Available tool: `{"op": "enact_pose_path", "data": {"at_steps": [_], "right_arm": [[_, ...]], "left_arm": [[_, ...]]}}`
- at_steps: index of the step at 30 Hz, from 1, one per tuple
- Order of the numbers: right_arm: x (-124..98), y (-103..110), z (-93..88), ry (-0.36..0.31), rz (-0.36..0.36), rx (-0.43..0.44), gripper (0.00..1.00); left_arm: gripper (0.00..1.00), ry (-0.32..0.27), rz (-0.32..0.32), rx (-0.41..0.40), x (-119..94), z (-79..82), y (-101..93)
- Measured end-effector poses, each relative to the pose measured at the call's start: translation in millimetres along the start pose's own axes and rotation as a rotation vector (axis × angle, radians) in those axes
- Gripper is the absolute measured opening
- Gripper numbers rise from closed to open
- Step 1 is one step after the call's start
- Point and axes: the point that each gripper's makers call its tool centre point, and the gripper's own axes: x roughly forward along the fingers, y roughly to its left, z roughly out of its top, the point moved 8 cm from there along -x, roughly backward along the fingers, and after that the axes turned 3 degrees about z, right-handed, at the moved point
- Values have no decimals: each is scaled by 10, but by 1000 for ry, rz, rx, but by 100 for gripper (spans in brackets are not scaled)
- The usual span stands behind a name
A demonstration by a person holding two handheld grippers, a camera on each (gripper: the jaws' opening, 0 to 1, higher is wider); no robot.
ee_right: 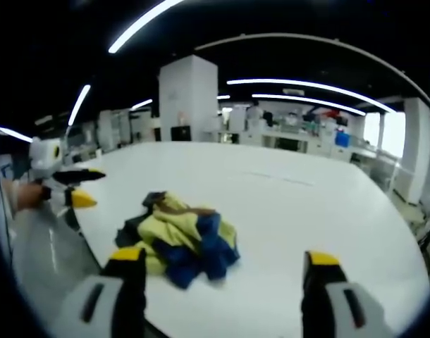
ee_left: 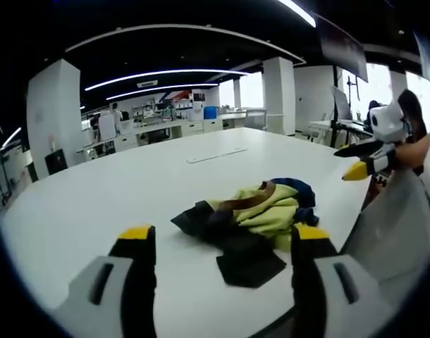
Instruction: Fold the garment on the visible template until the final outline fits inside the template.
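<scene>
Garment (ee_left: 252,218) crumpled heap on table (ee_left: 130,190), no clear axis; grippers apart.

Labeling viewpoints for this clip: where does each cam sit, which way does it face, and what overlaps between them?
Left gripper view: rides the left gripper, looks forward across the white table at the crumpled garment; own jaws open, right gripper and a hand at right.
Right gripper view: rides the right gripper, faces the garment from the other side; own jaws open, left gripper at left.
Shared: garment, table, each other's gripper.
</scene>
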Motion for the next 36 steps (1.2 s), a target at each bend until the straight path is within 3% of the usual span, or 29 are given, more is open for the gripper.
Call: {"op": "enact_pose_path", "data": {"at_steps": [25, 36], "right_arm": [[4, 4, -7, 18, 5, 3, 92], [-23, -52, 26, -15, -2, 41, 91]], "left_arm": [[75, 9, -5, 17, 9, -13, -5], [74, 13, 7, 39, -4, -9, 5]]}}
